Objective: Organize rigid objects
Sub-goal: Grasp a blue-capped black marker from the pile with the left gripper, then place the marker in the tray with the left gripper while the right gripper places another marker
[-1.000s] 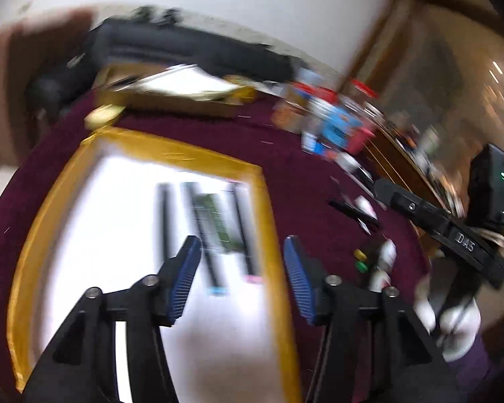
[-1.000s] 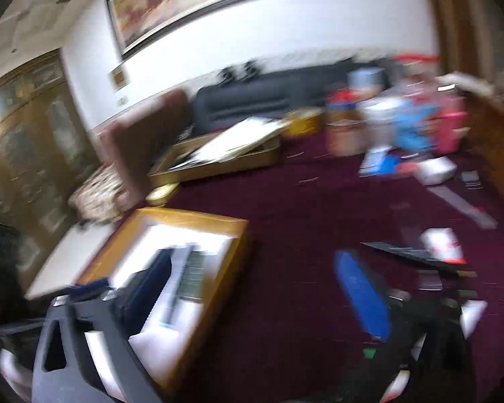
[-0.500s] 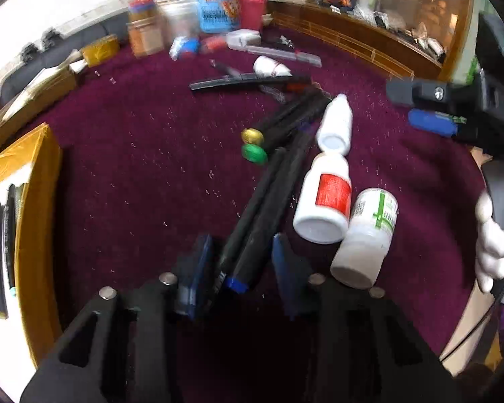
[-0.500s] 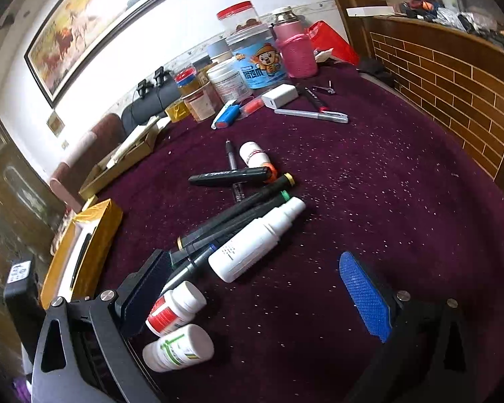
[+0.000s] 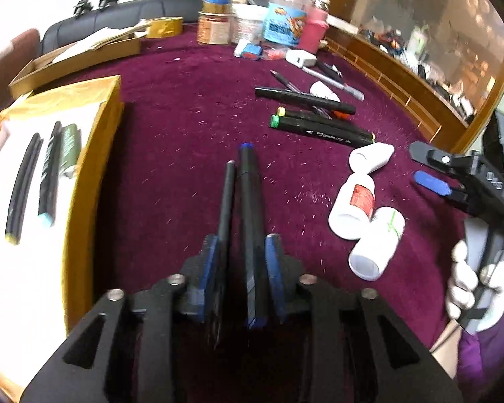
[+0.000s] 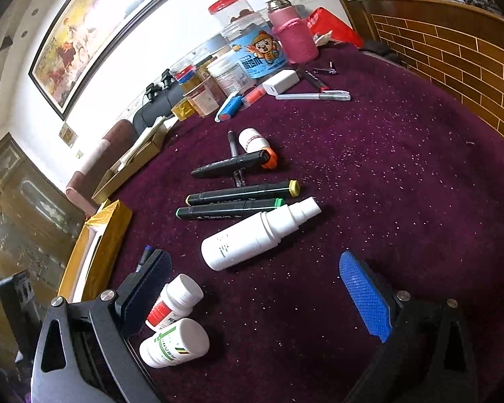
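Two black pens [image 5: 243, 201] lie side by side, pointing away; the thicker has a blue tip, the other is thin and plain. Both sit between blue pads, seemingly lifted off the purple cloth, though blur makes that hard to judge.

A green-capped marker [image 6: 230, 211] and a yellow-capped marker [image 6: 243, 193] lie parallel on the cloth. Beyond them an orange-capped marker [image 6: 235, 164] crosses a thin pen [image 6: 234, 154], beside a small white bottle [image 6: 252, 139].

A white spray bottle [image 6: 257, 235] lies on its side, nozzle right. Two white pill bottles lie together: a red-labelled one [image 6: 173, 304] and a green-labelled one [image 6: 173, 344].

In the gold tray [image 5: 84, 174], three dark markers [image 5: 47, 171] lie lengthwise.
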`<control>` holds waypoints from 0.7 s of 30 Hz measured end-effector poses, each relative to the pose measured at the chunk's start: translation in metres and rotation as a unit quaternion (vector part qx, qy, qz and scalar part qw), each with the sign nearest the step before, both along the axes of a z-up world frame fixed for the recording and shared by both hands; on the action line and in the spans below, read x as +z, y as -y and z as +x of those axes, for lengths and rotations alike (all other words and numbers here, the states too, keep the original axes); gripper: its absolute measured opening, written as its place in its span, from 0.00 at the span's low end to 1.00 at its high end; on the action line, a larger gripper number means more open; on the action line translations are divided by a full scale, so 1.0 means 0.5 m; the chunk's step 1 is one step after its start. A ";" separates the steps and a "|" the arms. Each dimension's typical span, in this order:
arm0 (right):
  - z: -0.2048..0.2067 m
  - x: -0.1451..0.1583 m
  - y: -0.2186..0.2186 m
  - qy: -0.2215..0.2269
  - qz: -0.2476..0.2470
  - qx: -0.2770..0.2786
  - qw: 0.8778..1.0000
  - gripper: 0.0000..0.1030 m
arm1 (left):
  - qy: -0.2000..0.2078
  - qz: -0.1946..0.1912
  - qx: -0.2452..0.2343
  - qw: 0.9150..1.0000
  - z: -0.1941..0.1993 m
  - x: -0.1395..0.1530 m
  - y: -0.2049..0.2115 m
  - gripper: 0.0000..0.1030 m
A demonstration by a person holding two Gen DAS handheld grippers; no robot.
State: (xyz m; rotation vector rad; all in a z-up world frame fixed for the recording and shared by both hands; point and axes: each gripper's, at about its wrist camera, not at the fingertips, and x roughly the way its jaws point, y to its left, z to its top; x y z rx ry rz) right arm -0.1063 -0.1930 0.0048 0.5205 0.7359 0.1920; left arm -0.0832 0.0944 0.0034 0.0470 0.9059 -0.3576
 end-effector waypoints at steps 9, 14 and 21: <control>0.006 -0.007 0.002 -0.012 0.002 0.004 1.000 0.96 | -0.031 -0.083 0.000 0.996 -0.003 -0.008 -0.026 0.34; 0.006 -0.005 -0.004 -0.012 -0.006 0.007 1.000 0.96 | -0.022 -0.131 0.034 0.991 -0.012 0.000 -0.090 0.34; 0.004 -0.007 -0.004 -0.015 -0.008 0.004 1.000 0.96 | -0.003 -0.042 0.020 0.999 -0.015 -0.009 -0.040 0.34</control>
